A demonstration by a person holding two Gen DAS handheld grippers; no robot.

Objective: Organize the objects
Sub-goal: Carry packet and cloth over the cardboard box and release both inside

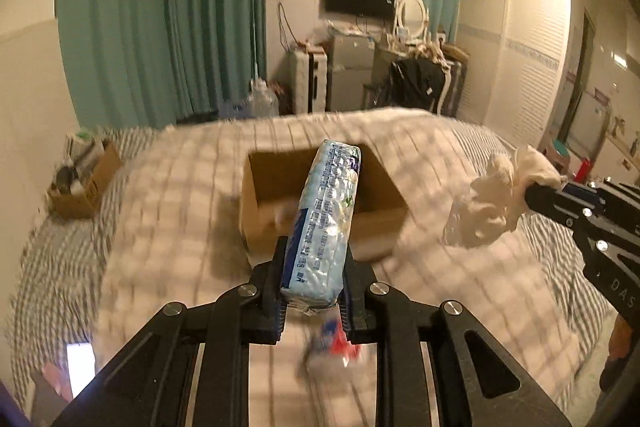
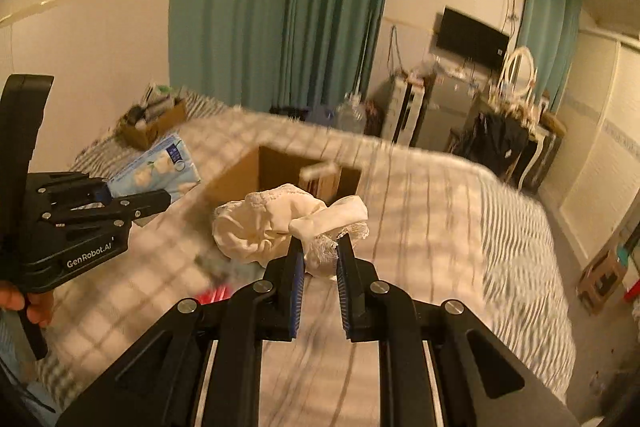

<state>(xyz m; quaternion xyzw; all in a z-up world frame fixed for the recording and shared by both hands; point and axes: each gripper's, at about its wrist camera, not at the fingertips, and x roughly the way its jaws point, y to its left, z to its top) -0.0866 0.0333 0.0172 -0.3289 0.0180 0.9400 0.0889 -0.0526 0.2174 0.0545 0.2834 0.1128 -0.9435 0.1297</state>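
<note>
Tissue pack (image 1: 324, 223) stands clamped upright in the left gripper (image 1: 314, 291), aimed at the open cardboard box (image 1: 256, 195) on the bed (image 1: 160, 195), probably for dropping in. Right gripper (image 2: 320, 263) pinches a cream lacy cloth (image 2: 272, 223) alongside (box contents too blurred to name).

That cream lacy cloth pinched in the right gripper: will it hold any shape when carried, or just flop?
Probably floppy: the cream lacy cloth sags in crumpled folds beside the right gripper, which grips only one bunched part. It looks light, hanging freely above the bed. Its lace trim might snag on an edge of the cardboard box.
</note>
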